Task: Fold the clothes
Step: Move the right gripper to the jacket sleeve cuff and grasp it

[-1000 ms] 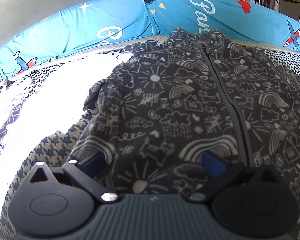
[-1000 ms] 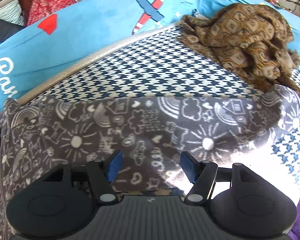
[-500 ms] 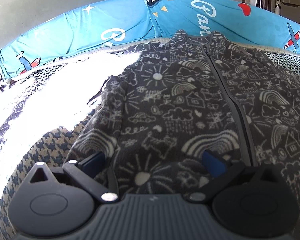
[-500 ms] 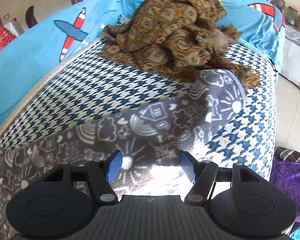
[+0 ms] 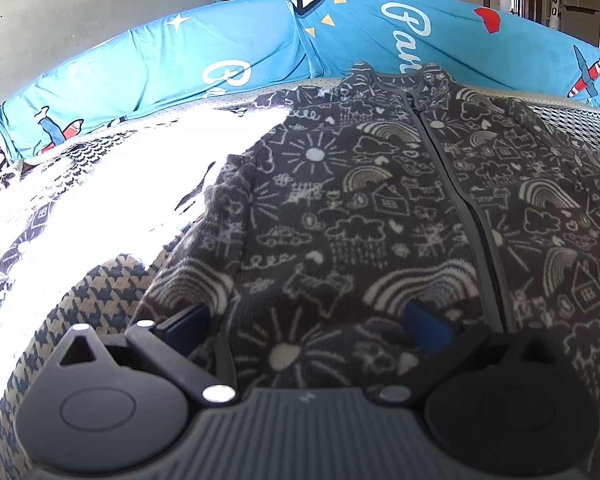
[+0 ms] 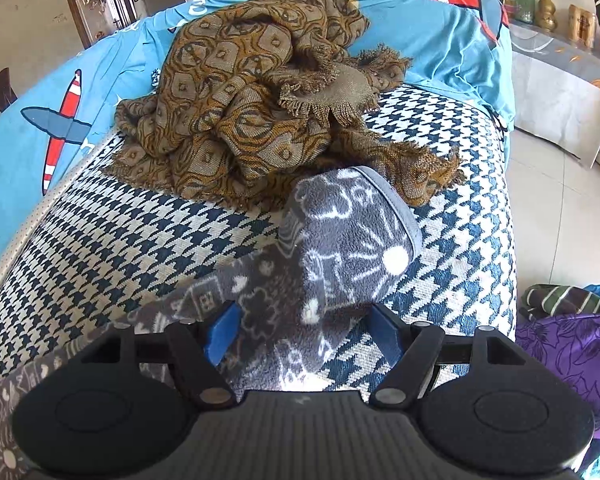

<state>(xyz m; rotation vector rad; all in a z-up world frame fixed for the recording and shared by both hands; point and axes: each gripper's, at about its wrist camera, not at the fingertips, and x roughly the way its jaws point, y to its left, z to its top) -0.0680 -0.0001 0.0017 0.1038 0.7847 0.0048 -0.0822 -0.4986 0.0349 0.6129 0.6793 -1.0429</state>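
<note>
Right hand-held gripper (image 6: 302, 330) has travelled along the fleece jacket's (image 5: 380, 208) sleeve (image 6: 340, 248) to its cuff, jaws just widened astride it, left hand-held gripper (image 5: 308, 328) apart; jacket flat on sofa (image 6: 140, 240), unfolded.

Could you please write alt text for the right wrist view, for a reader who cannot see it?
The open right gripper hovers over a grey doodle-print fleece sleeve lying on a houndstooth sofa seat, its jaws just widened with the sleeve between them. Behind the cuff sits a crumpled brown scarf against a blue cover.
</note>
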